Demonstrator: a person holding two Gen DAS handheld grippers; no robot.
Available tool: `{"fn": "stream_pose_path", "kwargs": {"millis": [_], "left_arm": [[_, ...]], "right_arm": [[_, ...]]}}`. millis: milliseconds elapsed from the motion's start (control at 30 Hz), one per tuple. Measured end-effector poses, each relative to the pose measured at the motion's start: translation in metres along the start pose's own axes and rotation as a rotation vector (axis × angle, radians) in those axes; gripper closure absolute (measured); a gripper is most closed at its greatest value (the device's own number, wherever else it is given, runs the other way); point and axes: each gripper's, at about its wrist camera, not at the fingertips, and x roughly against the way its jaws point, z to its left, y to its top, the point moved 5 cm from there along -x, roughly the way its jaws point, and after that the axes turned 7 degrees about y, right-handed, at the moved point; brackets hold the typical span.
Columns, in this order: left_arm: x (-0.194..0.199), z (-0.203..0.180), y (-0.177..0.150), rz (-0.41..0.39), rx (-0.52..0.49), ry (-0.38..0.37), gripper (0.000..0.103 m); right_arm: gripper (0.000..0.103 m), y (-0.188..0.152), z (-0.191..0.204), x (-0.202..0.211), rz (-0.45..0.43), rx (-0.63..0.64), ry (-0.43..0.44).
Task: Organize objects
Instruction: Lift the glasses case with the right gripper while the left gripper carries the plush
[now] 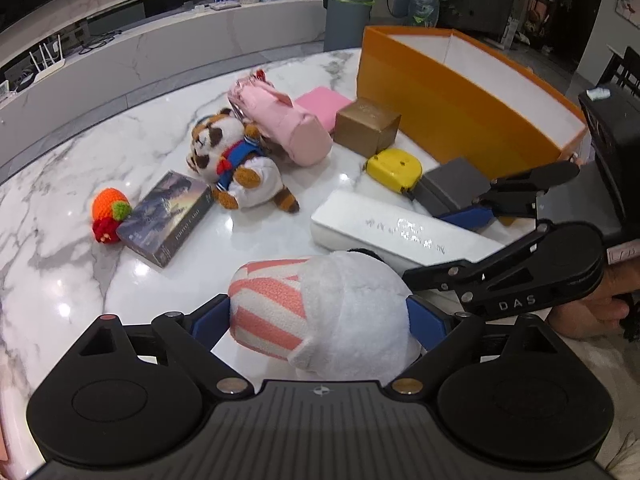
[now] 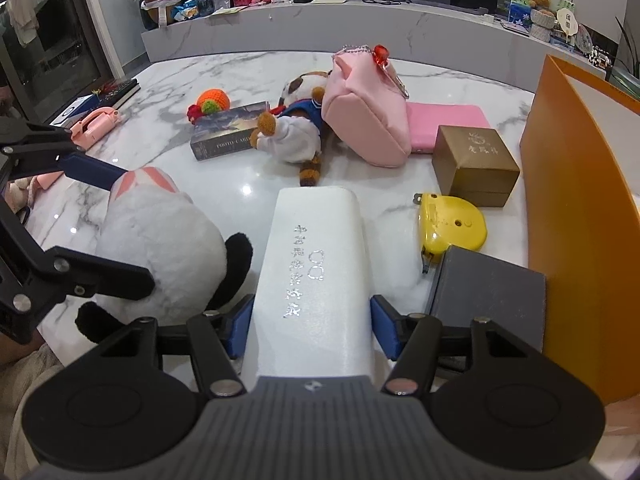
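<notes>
A: What does the right gripper (image 2: 310,326) have?

B: Its blue pads (image 2: 386,330) sit either side of the near end of the long white rectangular box with silver lettering (image 2: 316,264). The jaws look pressed on its sides, though the contact is partly hidden.

A: And the left gripper (image 1: 320,320)?

B: Clamped around the white plush toy with pink-striped ears (image 1: 340,312).

A: How does the white box lie?

B: Its long axis runs straight ahead of the right gripper, toward the middle of the marble table (image 2: 240,76). The tall orange open box (image 2: 580,200) stands at the table's right edge, beside the grey flat case (image 2: 488,292) and yellow tape measure (image 2: 452,224).

A: So which hand is nearer that box?

B: The right one, I'd judge; the white box would swing right and need lifting over the wall.
</notes>
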Motion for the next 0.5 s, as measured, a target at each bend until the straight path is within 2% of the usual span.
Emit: {"fn": "stream_pose_path", "kwargs": {"millis": [133, 500], "left_arm": [[0.005, 0.009, 0.006, -0.015, 0.032, 0.012, 0.000], [0.017, 0.016, 0.021, -0.042, 0.039, 0.023, 0.000]], "right_arm": [[0.041, 0.005, 0.001, 0.006, -0.020, -0.008, 0.008], [0.041, 0.019, 0.004, 0.023, -0.052, -0.012, 0.026]]}}
